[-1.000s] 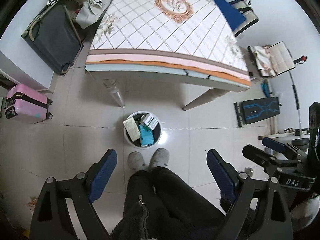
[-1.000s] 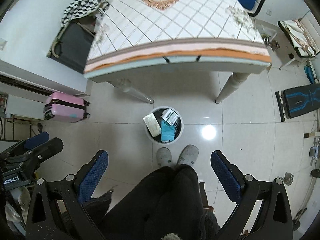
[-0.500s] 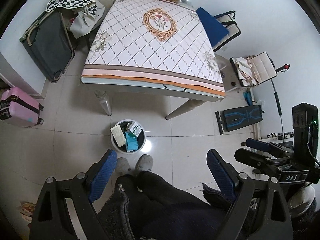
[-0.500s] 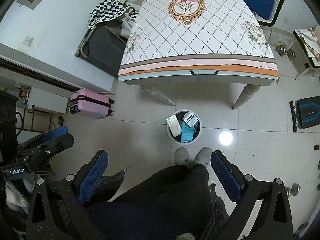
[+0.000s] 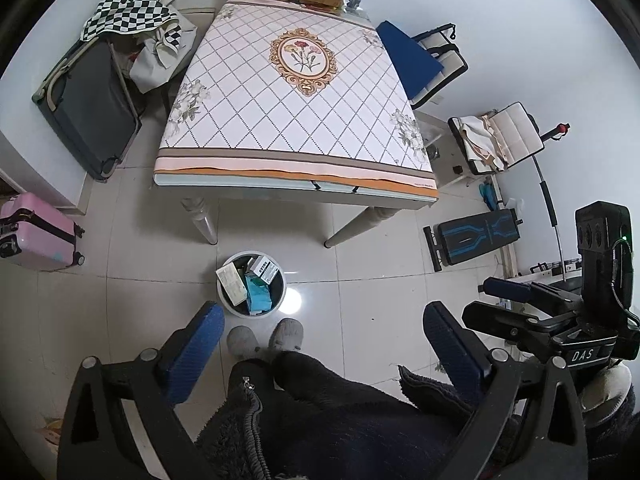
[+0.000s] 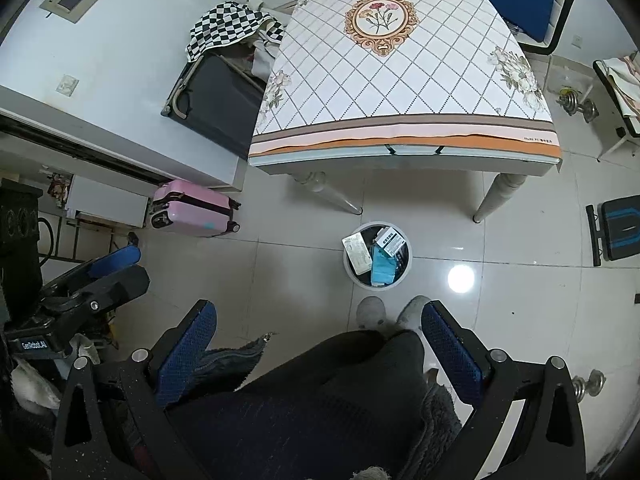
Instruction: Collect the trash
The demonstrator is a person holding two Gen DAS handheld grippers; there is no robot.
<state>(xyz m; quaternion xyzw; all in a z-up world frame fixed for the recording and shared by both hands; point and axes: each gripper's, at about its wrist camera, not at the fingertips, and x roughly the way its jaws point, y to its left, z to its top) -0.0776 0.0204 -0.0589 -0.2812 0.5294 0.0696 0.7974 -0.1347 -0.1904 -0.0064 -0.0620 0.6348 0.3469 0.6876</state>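
While you stand over tiled floor, left gripper [image 5: 320, 344] and right gripper [image 6: 320, 340] both spread, empty; box-filled bin [image 5: 251, 284] at 12 o'clock of slippers [image 5: 264, 338].

Ahead of the spread, empty left gripper [image 5: 320, 344], glossy floor tiles [image 5: 360, 280] mirror a lamp; beyond, a seemingly plastic bin [image 5: 251, 284] holds cardboard boxes [image 5: 232, 282].
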